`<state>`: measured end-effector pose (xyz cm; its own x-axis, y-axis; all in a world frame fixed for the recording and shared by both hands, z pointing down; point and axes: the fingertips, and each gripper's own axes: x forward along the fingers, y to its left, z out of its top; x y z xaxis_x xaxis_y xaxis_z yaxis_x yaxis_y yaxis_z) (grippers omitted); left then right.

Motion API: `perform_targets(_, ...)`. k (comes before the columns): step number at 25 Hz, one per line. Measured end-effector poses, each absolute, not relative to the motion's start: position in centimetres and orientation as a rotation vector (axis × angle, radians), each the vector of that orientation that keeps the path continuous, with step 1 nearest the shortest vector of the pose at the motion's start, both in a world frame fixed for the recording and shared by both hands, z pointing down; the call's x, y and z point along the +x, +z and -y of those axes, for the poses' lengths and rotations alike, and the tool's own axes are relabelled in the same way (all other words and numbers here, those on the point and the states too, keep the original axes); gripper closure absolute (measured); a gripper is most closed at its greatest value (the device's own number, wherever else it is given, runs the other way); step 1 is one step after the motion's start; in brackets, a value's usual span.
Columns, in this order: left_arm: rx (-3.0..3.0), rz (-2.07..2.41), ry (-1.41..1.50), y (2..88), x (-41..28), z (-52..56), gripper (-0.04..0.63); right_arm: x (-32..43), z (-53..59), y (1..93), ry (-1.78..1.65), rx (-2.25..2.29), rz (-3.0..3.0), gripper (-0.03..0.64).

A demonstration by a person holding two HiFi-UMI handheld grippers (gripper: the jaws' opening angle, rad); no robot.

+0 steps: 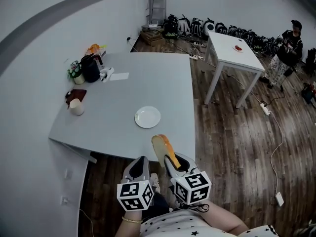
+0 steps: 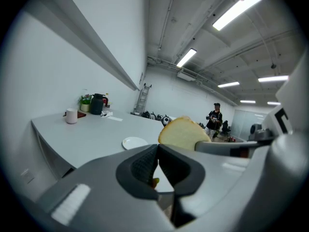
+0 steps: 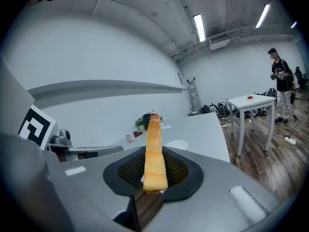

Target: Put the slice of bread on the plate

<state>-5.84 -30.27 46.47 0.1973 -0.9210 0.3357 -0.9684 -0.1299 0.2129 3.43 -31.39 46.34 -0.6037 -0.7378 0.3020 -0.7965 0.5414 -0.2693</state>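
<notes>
1. At the far left of the grey tabletop (image 1: 148, 85) I see a small potted plant (image 1: 74, 72) with a black jug (image 1: 91, 68) just beside it. Nearer me, a white mug (image 1: 76, 107) stands at the edge of a dark red mat (image 1: 76, 95).
2. A white sheet of paper (image 1: 120, 76) lies flat just right of the jug.
3. The round white plate (image 1: 147, 117) lies flat on the table toward its near edge, well apart from the mug.
4. My left tongs (image 1: 143, 158) are closed. In the left gripper view their black ribbed pads (image 2: 144, 166) meet with nothing held.
5. My right tongs (image 1: 170, 161), just beside the left ones, are clamped on the pale, golden-crusted slice of bread (image 1: 163, 148). In the right gripper view the slice (image 3: 154, 153) stands on edge between the dark pads and sticks out past them. The left gripper view shows its broad face (image 2: 183, 133).
6. The slice hangs over the table's near edge, near the plate but not touching it.
7. On the right, across the brown wooden floor (image 1: 237, 147), stands a small white table (image 1: 232, 53). A person (image 1: 289, 51) stands beyond it, and a row of dark bags (image 1: 197, 27) lines the wall.
</notes>
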Motion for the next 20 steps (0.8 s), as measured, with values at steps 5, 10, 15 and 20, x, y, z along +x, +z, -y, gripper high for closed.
perform_targets(5, 2.112, 1.731, 0.189, 47.6, -7.4, 35.8, 0.588, 1.8, 37.1, 47.0, 0.586, 1.326, 2.584, 0.531)
perform_targets(10, 2.136, 1.697, 0.193, 47.8, -9.3, 40.9, 0.588, -0.4, 42.2, 47.8, 0.607, 1.326, 2.537, 0.531)
perform_targets(15, 2.136, 1.671, 0.22, 48.9, -11.3, 45.0, 0.587, -2.6, 46.6, 49.3, 0.629, 1.317, 2.491, 0.531)
perform_targets(20, 2.104, 1.662, 0.243, 50.6, -13.7, 48.2, 0.586, -5.1, 50.5, 51.4, 0.652, 1.292, 2.443, 0.531)
